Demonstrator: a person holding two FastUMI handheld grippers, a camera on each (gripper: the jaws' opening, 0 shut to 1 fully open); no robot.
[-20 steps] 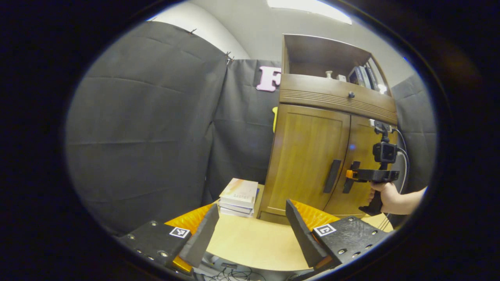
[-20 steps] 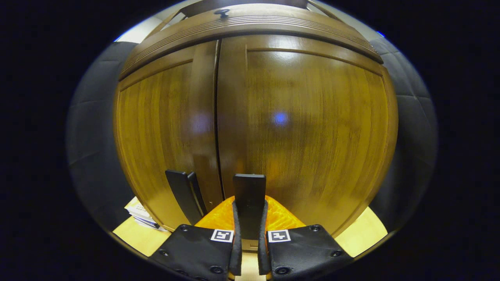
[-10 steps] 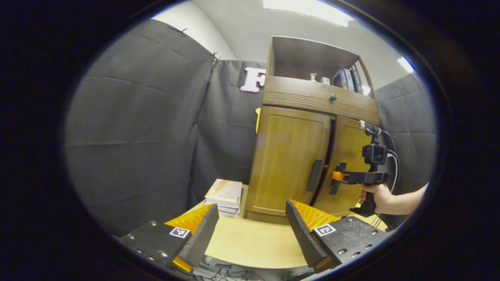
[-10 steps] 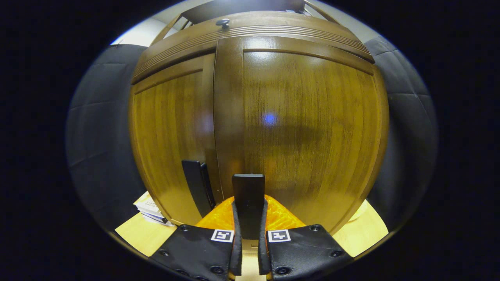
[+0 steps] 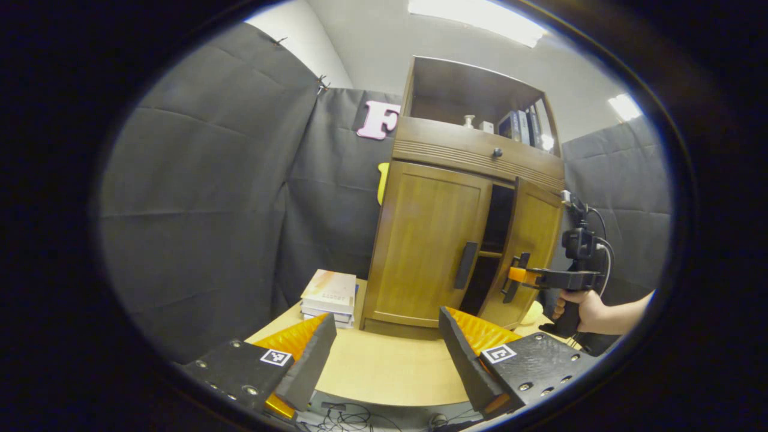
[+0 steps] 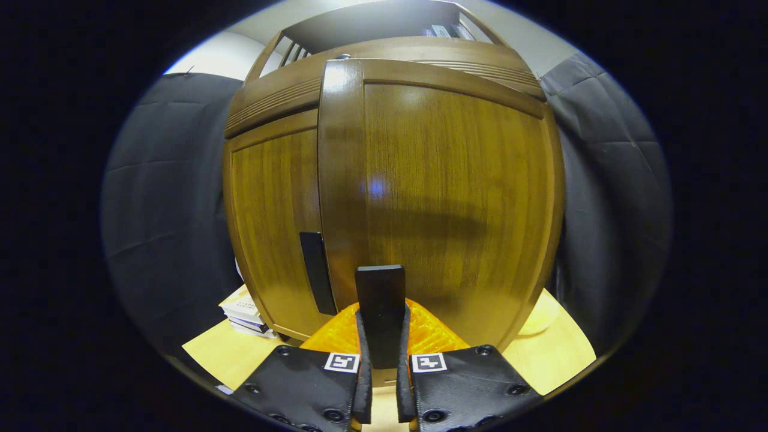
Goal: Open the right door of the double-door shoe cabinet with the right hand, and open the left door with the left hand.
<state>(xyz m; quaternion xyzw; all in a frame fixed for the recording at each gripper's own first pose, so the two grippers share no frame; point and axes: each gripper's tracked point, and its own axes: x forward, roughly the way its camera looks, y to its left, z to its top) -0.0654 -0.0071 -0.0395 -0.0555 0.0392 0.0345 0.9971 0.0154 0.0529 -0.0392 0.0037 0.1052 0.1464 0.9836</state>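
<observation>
A brown wooden shoe cabinet (image 5: 444, 180) stands on the pale table. Its right door (image 5: 531, 240) (image 6: 444, 204) is swung partly outward, with a dark gap beside it. The left door (image 5: 426, 240) (image 6: 273, 210) sits closed, its dark vertical handle (image 5: 466, 265) (image 6: 316, 273) free. My right gripper (image 6: 381, 336) is shut on the right door's dark handle (image 6: 380, 300); in the left gripper view it (image 5: 517, 276) is held by a hand (image 5: 579, 303) at the door's edge. My left gripper (image 5: 384, 354) hangs open well in front of the cabinet, holding nothing.
A stack of books (image 5: 327, 293) lies left of the cabinet on the table (image 5: 384, 366). Above the doors are a drawer with a small knob (image 5: 497, 153) and an open shelf with books (image 5: 519, 125). Black cloth walls surround the booth. Cables lie at the table's near edge (image 5: 360, 415).
The right door has swung from closed to partly open, pulled by my right gripper on its handle. My left gripper stayed open while its view drifted, so the cabinet now sits further left.
</observation>
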